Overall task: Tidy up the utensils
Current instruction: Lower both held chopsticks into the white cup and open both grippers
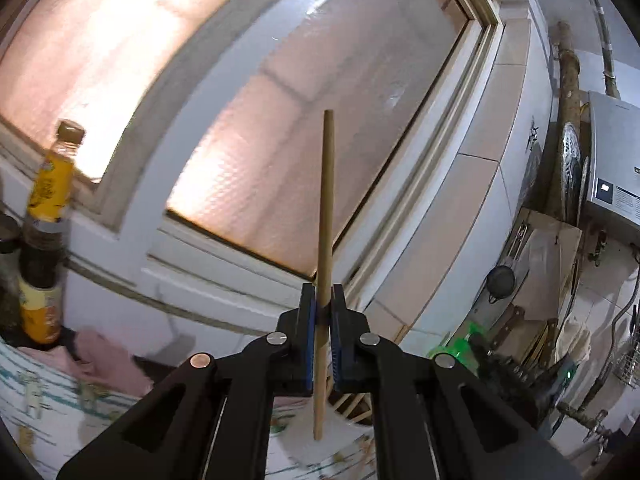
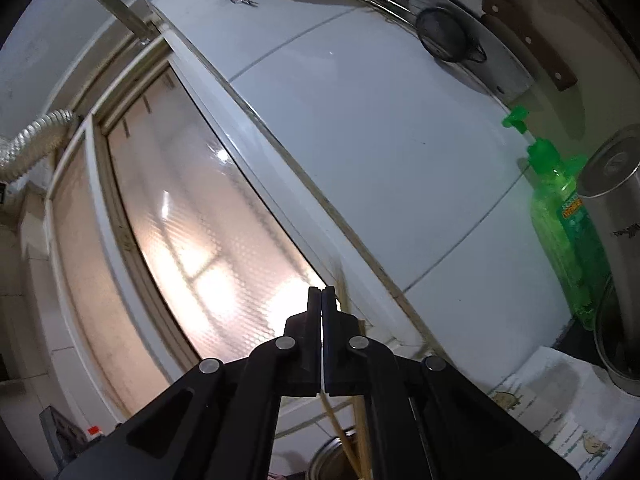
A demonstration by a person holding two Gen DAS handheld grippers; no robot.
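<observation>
My left gripper is shut on a wooden chopstick and holds it upright in front of the frosted window; its lower end hangs below the fingers. More wooden sticks show just below it on the right. My right gripper is shut with nothing between its fingers, raised toward the window and the white wall tiles. Below it, wooden chopsticks stand in a round metal holder, partly hidden by the gripper.
A yellow-labelled bottle stands at the left by the window sill. A green soap bottle and a steel pot stand at the right. Knives and a strainer hang on the wall. A patterned cloth covers the counter.
</observation>
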